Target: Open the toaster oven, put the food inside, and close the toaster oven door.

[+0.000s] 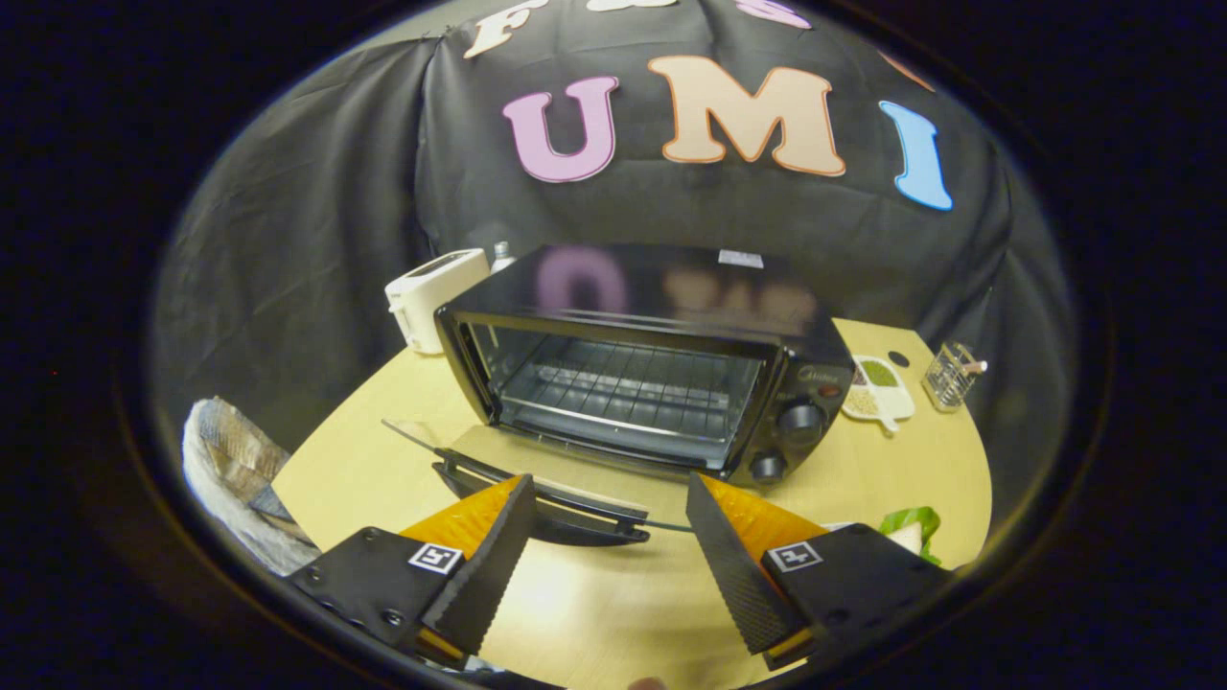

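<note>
Now gripper (pixel 609 537) fingers apart, empty; toaster oven (pixel 642 374) door (pixel 537 489) down at 12 o'clock: glass fragile, lift by handle (pixel 546 513).

The toaster oven (pixel 642 364) stands on the table (pixel 383 460), beyond the gripper (pixel 609 489), whose fingers stand apart with nothing between them. Its door (pixel 537 494) lies folded down flat toward the fingers, its handle edge just ahead of the fingertips. Inside the oven sits a wire rack (pixel 623 388); the knobs (pixel 800 422) stand on the oven's right side. Behind the oven's left corner stands a toaster (pixel 431 292). Right of the oven lies a small dish (pixel 877 388), and further right a wire holder (pixel 951 376). Beside the right finger lies what may be the food (pixel 911 527). Left of the table sits a lined bin (pixel 235 470).
</note>
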{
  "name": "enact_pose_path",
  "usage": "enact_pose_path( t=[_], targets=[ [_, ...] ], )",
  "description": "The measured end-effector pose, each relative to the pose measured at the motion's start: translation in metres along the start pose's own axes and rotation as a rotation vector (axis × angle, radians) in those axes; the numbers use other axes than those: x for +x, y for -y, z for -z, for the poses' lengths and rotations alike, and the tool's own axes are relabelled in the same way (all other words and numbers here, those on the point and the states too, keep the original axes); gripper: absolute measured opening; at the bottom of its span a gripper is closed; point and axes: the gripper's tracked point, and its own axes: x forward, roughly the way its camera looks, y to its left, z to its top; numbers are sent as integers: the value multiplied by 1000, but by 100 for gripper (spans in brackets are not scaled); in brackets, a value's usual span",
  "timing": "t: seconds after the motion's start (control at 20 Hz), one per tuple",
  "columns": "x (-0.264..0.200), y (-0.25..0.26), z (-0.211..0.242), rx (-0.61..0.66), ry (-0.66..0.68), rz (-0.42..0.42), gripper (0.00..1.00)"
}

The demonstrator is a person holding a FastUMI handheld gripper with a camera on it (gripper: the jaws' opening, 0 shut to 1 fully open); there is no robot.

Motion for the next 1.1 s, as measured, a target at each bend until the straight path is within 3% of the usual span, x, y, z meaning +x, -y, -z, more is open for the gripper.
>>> enact_pose_path(
  t=[0.95,1.1],
  targets=[
    [13,-15,112,-57,-264,-76,100],
    [15,-16,112,-53,-245,-87,100]
  ],
)
